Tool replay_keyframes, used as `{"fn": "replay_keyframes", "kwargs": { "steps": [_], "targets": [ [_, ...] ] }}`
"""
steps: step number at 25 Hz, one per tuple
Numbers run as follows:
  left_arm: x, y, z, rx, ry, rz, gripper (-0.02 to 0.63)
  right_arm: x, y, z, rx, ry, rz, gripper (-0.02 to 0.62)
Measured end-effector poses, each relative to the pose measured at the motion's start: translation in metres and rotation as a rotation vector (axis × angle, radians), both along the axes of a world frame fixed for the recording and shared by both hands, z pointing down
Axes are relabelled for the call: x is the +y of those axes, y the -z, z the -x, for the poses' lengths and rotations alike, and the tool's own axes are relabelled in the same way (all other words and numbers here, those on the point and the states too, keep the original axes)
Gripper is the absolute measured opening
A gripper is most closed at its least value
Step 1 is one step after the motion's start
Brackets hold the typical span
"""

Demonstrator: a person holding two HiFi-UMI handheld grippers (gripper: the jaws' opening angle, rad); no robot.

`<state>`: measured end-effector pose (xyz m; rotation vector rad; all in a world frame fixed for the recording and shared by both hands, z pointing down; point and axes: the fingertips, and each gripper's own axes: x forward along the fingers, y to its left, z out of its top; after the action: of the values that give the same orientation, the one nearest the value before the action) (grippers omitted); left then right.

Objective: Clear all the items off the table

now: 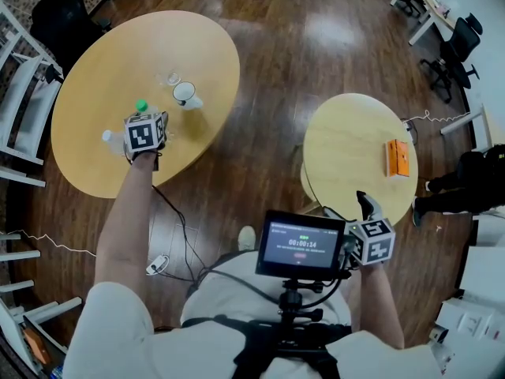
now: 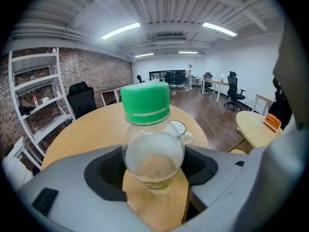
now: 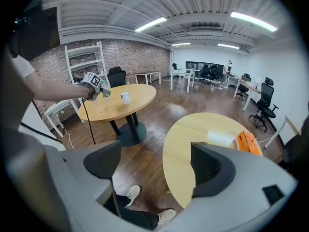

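A clear plastic bottle point(image 2: 147, 134) with a green cap point(image 1: 141, 105) stands between my left gripper's point(image 2: 153, 178) black pads, which touch both its sides, over the big round wooden table point(image 1: 95, 61). A little liquid sits in its bottom. In the head view the left gripper point(image 1: 144, 117) hangs over that table's near side. A white mug point(image 1: 187, 95) and a clear glass point(image 1: 171, 78) stand just beyond it. My right gripper point(image 3: 154, 173) is open and empty above the near edge of the small round table point(image 1: 347, 144), where an orange box point(image 1: 398, 157) lies.
A second clear item point(image 1: 110, 136) lies left of the left gripper on the big table. Cables point(image 1: 177, 235) run across the wood floor between the tables. White shelving point(image 2: 34, 95) and office chairs point(image 1: 454, 61) line the room's edges. A person's legs point(image 1: 454, 192) stand at the right.
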<state>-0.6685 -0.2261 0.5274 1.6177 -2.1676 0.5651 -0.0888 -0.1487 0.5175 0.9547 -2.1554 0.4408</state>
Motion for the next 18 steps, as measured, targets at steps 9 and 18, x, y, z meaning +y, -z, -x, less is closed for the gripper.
{"fn": "replay_keyframes", "kwargs": {
  "steps": [9, 18],
  "targets": [
    [0.001, 0.015, -0.001, -0.032, -0.006, -0.033, 0.359, 0.002, -0.003, 0.006, -0.008, 0.017, 0.008, 0.465],
    [0.003, 0.039, -0.005, -0.076, -0.013, -0.1, 0.359, 0.003, -0.006, 0.008, -0.011, 0.025, 0.01, 0.465]
  ]
}}
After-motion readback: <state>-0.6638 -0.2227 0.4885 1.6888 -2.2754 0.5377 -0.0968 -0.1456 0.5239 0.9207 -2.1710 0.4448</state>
